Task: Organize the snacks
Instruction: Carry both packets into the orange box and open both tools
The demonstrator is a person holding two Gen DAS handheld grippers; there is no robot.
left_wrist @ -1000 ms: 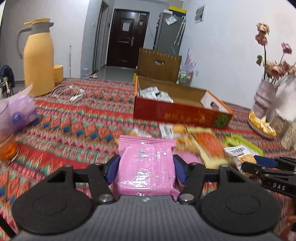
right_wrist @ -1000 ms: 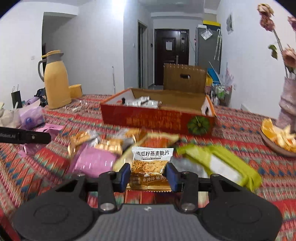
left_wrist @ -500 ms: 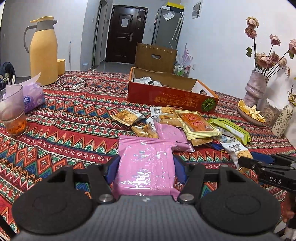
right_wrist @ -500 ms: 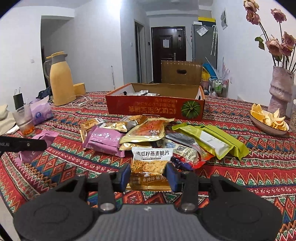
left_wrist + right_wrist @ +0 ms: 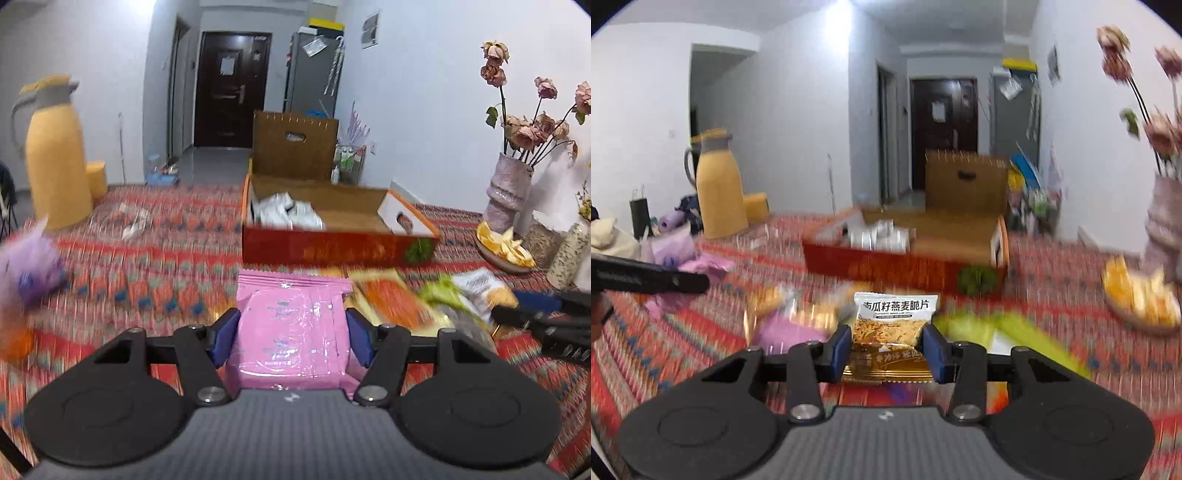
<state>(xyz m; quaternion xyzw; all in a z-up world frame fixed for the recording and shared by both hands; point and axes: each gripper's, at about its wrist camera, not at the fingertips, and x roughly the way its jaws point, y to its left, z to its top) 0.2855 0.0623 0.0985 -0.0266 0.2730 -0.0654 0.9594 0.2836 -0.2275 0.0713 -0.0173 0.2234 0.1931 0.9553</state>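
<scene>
My left gripper (image 5: 291, 339) is shut on a pink snack packet (image 5: 291, 325), held above the patterned tablecloth. My right gripper (image 5: 888, 347) is shut on a small white and gold oat crisp packet (image 5: 894, 325). Ahead of both stands an open red cardboard box (image 5: 332, 247) (image 5: 905, 264) with white packets in its left end. Loose snack packets (image 5: 399, 295) (image 5: 798, 317) lie between me and the box. The right gripper's fingers (image 5: 543, 314) show at the right edge of the left wrist view, and the left gripper's fingers (image 5: 650, 278) at the left of the right wrist view.
A yellow thermos jug (image 5: 55, 155) stands far left with a purple tissue pack (image 5: 33, 269) nearer. A vase of dried roses (image 5: 509, 192) and a dish of orange peel (image 5: 502, 247) sit at the right. The view is blurred by motion.
Both grippers have moved forward toward the red box with their packets still gripped; the box looms larger and the loose snacks have slid lower in view.
</scene>
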